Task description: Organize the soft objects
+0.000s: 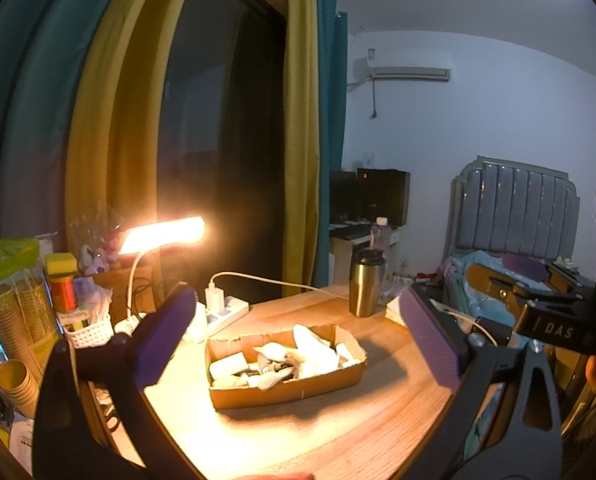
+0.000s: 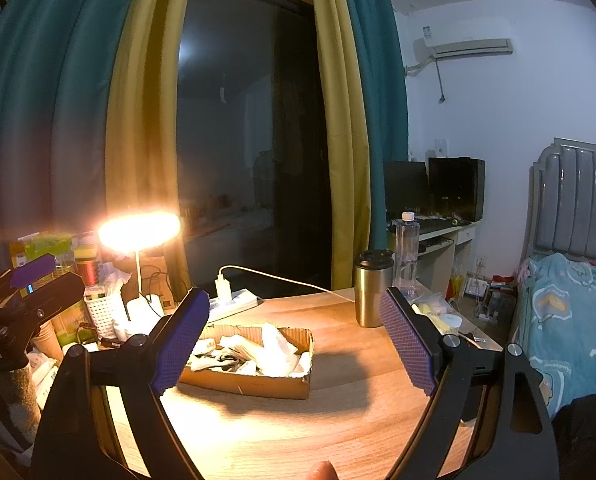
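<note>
A shallow cardboard box [image 1: 286, 394] [image 2: 254, 385] sits on the wooden table [image 1: 337, 432] and holds several white and grey folded socks and cloths [image 1: 298, 356] [image 2: 258, 350]. My left gripper [image 1: 298, 328] is open and empty, raised above the table in front of the box. My right gripper [image 2: 294, 330] is open and empty too, held above the table to the right of the box. The right gripper's body shows at the right edge of the left wrist view [image 1: 553, 322]; the left gripper's body shows at the left of the right wrist view [image 2: 30, 300].
A lit desk lamp [image 1: 166, 232] [image 2: 138, 228] glares at the back left. A power strip with charger [image 1: 222, 308] [image 2: 234, 300] and a steel tumbler [image 1: 365, 286] [image 2: 371, 288] stand behind the box. Paper cups and clutter [image 1: 22, 320] are left; a bed [image 2: 569, 312] is right.
</note>
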